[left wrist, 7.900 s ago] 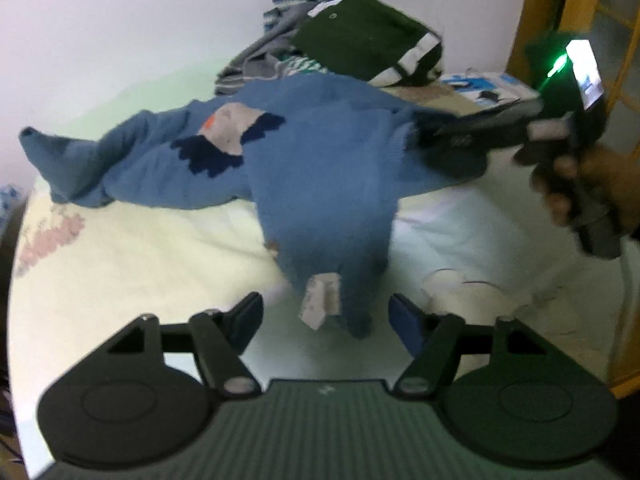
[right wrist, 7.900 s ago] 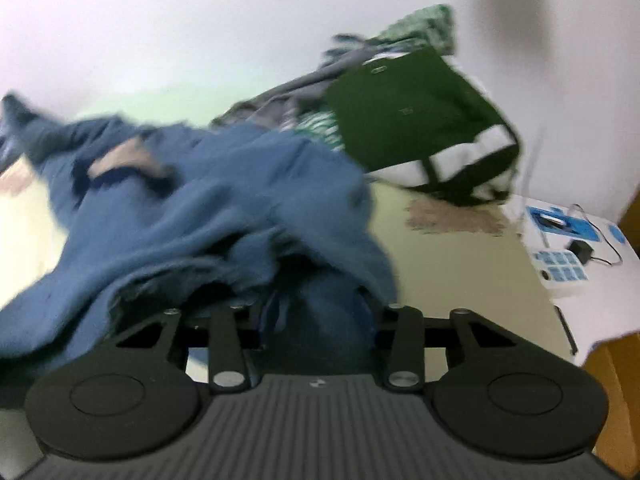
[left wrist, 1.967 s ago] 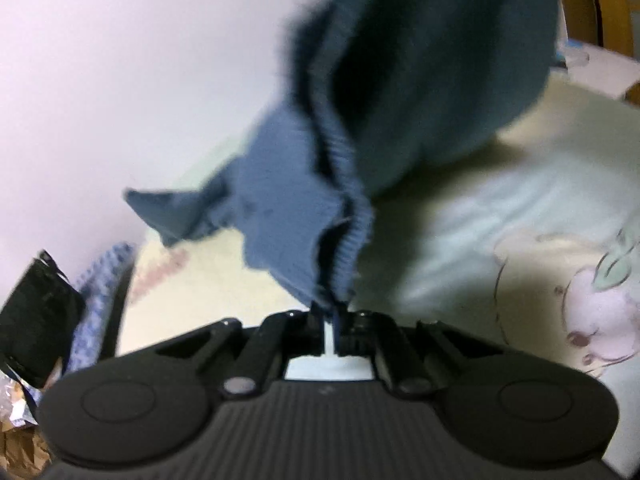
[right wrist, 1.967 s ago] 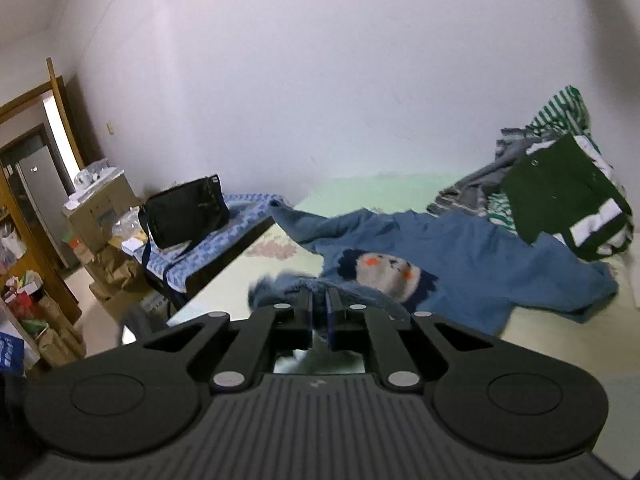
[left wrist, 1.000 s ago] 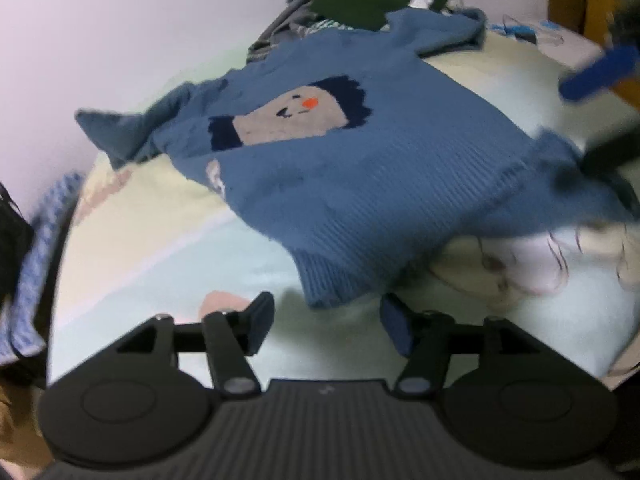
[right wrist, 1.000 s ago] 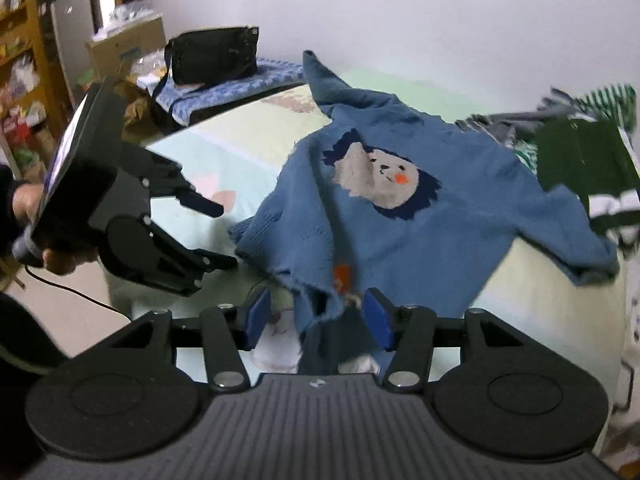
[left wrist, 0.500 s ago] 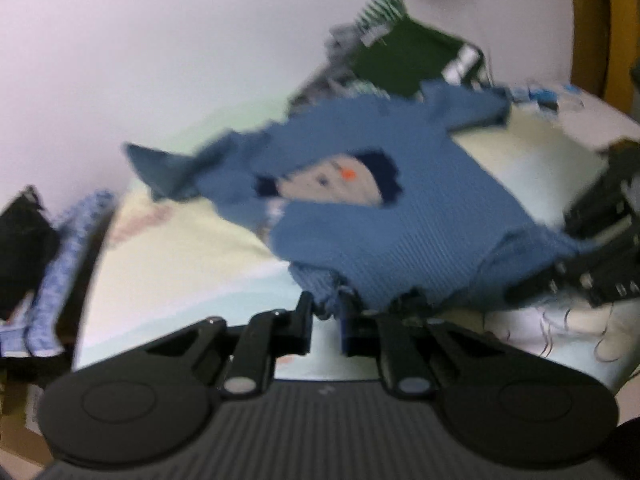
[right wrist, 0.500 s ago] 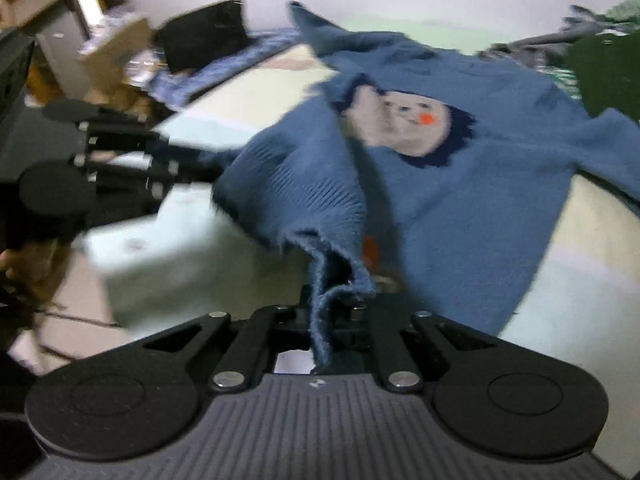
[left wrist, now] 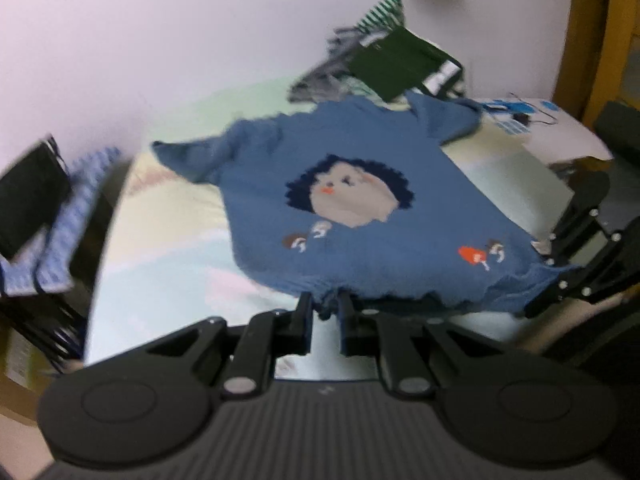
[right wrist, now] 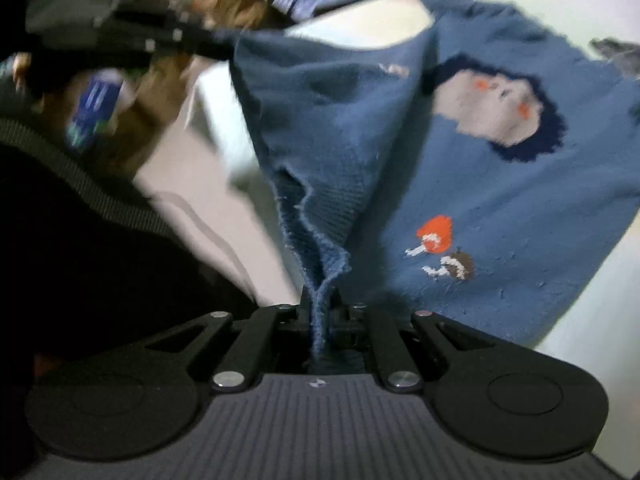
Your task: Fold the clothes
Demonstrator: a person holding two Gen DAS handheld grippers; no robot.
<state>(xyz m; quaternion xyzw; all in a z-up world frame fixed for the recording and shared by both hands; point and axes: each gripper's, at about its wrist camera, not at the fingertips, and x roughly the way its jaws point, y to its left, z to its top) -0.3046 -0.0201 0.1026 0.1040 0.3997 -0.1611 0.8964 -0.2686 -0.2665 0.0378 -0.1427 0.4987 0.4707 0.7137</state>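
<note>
Both jaws clenched on blue sweater (left wrist: 360,208) hem – clothes pile (left wrist: 384,64) behind

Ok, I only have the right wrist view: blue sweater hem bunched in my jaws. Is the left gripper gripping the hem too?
Observer: Yes. In the left wrist view the left gripper is shut on the hem of the blue sweater.
Operator: Is the hem sagging between the two grippers?
Observer: Hardly; it runs fairly taut across to the right gripper, with the hedgehog picture facing up.
Operator: What lies beyond the collar?
Observer: A pile of other clothes, dark green on top, sits by the wall, behind the sweater.
</note>
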